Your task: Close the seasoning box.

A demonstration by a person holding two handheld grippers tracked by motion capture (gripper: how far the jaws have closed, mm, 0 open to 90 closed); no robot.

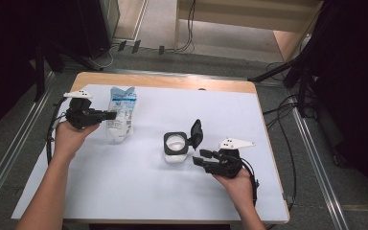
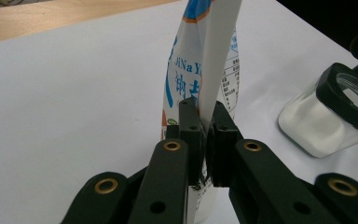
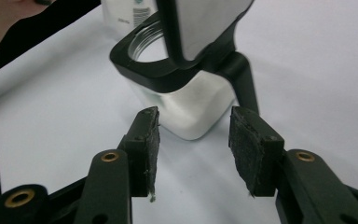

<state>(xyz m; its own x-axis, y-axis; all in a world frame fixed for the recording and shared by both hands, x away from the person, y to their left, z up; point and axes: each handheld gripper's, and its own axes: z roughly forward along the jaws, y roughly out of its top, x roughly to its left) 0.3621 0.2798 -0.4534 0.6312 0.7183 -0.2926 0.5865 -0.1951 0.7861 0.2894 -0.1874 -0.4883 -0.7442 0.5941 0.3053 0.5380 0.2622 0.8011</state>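
- Up at the left of the white tabletop (image 1: 139, 191), the left gripper (image 1: 112, 115) is clamped on the side edge of a white-and-blue pouch (image 1: 121, 114) — in the left gripper view its jaws are pressed together on the pouch's (image 2: 200, 79) flat side seam.
- The pouch stands upright on the tabletop, its torn top open and its printed face turned toward the far side.
- The person's left hand (image 1: 67, 136) wraps the gripper's body from below, the forearm coming in from the bottom left.
- Near the middle of the tabletop stands a square clear jar (image 1: 176, 147) with a black collar and a black flip lid (image 1: 196, 133) swung up and open at its right side; white powder fills its lower part.
- The right gripper (image 1: 202, 158) lies just to the right of the jar, its jaws parted and holding nothing — in the right gripper view the jar (image 3: 186, 102) sits a little beyond the two pads, not touching either.
- Pouch and jar stand apart, with bare tabletop between them.
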